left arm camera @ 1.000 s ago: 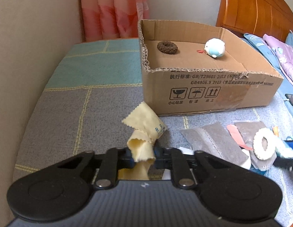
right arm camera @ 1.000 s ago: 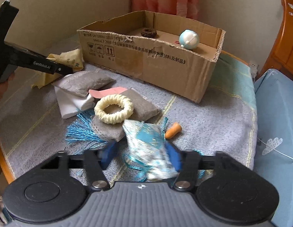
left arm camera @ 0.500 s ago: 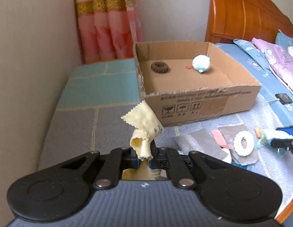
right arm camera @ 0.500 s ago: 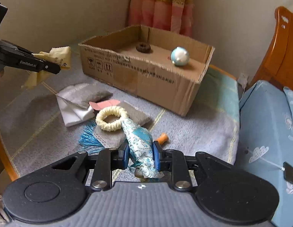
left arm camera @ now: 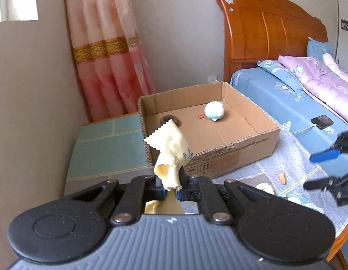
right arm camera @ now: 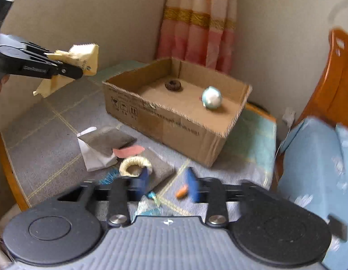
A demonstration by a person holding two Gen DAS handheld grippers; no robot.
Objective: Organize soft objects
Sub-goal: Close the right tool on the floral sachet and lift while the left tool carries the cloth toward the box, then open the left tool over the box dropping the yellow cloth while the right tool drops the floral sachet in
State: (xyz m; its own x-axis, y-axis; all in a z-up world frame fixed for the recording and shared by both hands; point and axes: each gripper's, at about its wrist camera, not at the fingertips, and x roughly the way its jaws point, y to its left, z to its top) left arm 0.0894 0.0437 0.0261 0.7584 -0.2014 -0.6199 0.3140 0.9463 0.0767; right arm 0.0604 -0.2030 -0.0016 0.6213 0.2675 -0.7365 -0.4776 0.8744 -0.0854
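High above the mat, a yellow cloth (left arm camera: 171, 155) is pinched tight by the left gripper (left arm camera: 170, 187) for carrying to the cardboard box (left arm camera: 230, 155), while the right gripper (right arm camera: 168, 183) is spread wide, empty.

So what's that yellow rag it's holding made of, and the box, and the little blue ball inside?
The yellow cloth, pinched in the left hand-held gripper, looks like thin matte microfibre: zigzag-cut edges, soft folds, probably a lens cloth. The box is plain brown corrugated cardboard, with fluting showing along its torn rim. The blue-and-white ball looks like a plush toy, though it is too small to be sure.
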